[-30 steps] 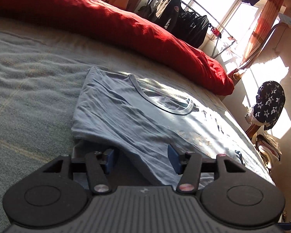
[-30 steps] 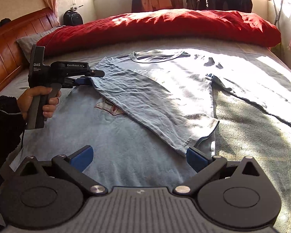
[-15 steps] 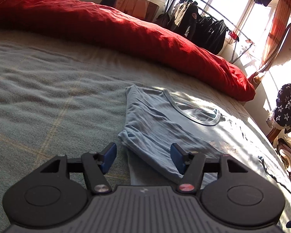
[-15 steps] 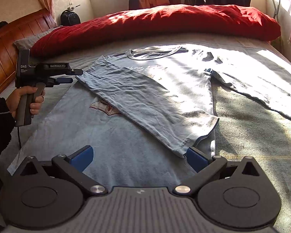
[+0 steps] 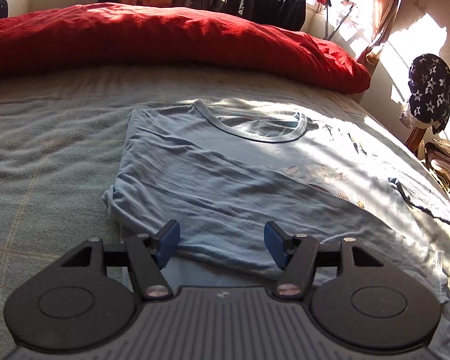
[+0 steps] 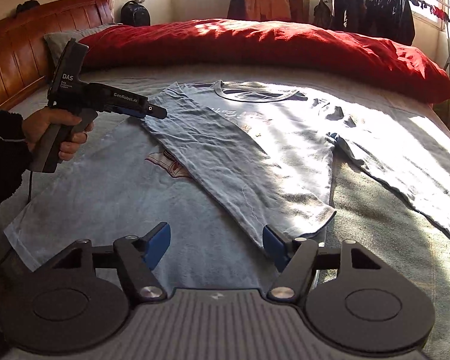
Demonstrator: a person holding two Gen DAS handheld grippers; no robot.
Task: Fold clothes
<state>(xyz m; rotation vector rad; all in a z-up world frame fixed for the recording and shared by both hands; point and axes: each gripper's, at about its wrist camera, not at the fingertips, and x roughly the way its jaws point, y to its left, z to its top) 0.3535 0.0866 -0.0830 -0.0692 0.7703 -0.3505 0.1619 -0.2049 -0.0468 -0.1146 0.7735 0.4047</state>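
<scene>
Fingers (image 5: 168, 241) of both grippers spread empty over the shirt (image 6: 213, 150); one sleeve (image 6: 225, 162) folded, the other likely next.

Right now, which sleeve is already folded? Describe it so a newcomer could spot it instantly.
Start at the red duvet bunched along the far side of the bed; the light blue long-sleeve shirt lies flat in front of it. The folded sleeve runs diagonally across the shirt's chest, its cuff near the right gripper. Unlike it, the other sleeve lies stretched out on the blanket.
</scene>
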